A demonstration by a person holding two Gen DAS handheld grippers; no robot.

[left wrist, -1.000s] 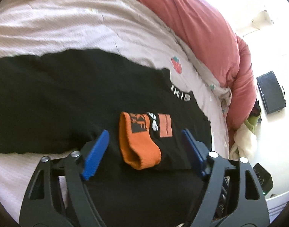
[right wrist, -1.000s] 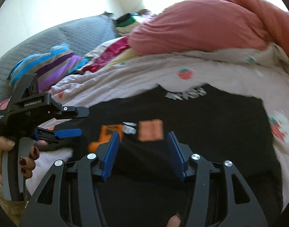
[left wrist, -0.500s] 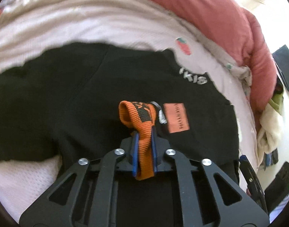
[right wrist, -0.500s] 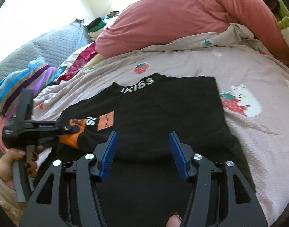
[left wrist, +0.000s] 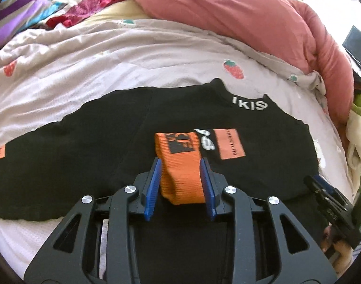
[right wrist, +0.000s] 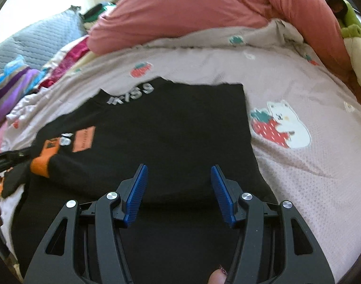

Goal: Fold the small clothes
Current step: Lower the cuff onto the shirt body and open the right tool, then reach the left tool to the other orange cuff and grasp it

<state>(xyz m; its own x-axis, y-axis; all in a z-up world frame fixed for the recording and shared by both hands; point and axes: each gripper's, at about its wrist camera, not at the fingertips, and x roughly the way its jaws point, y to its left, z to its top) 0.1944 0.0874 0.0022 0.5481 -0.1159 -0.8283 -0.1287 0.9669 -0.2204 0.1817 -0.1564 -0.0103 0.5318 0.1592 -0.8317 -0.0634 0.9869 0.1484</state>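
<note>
The left gripper (left wrist: 181,182) has the orange ribbed cuff (left wrist: 180,165) of the black top (left wrist: 90,146) between its blue pads (left wrist: 152,184). Its jaws have just been opening, and the cuff now sits broad and flat in the gap with the pads lying along both its sides; whether they press it or merely flank it I cannot tell. From the other side, the same gripper (right wrist: 7,157) shows only as a dark bar at the picture's left edge, its tip at the cuff (right wrist: 42,163).

The right gripper (right wrist: 179,195) hangs over the near part of the top (right wrist: 168,127) with its jaws standing well apart and nothing between them but the cloth lying below. A fingertip (right wrist: 217,277) of the hand that holds it shows at the bottom edge.

The top lies spread on the pale bedsheet (right wrist: 310,177), which is printed with strawberries. The sleeve is folded in across the chest, so the cuff rests just beside an orange patch (left wrist: 229,144) and some white lettering. More white letters run along the collar (left wrist: 250,103) at the far edge. One side of the top ends in a straight folded edge, near a cartoon bear with a strawberry (right wrist: 279,125) on the sheet.

Beyond the top a heaped pink duvet (left wrist: 227,11) lies along the far side of the bed. A striped purple and blue cloth (right wrist: 12,85) and a grey quilted cushion (right wrist: 41,35) lie to the left.
</note>
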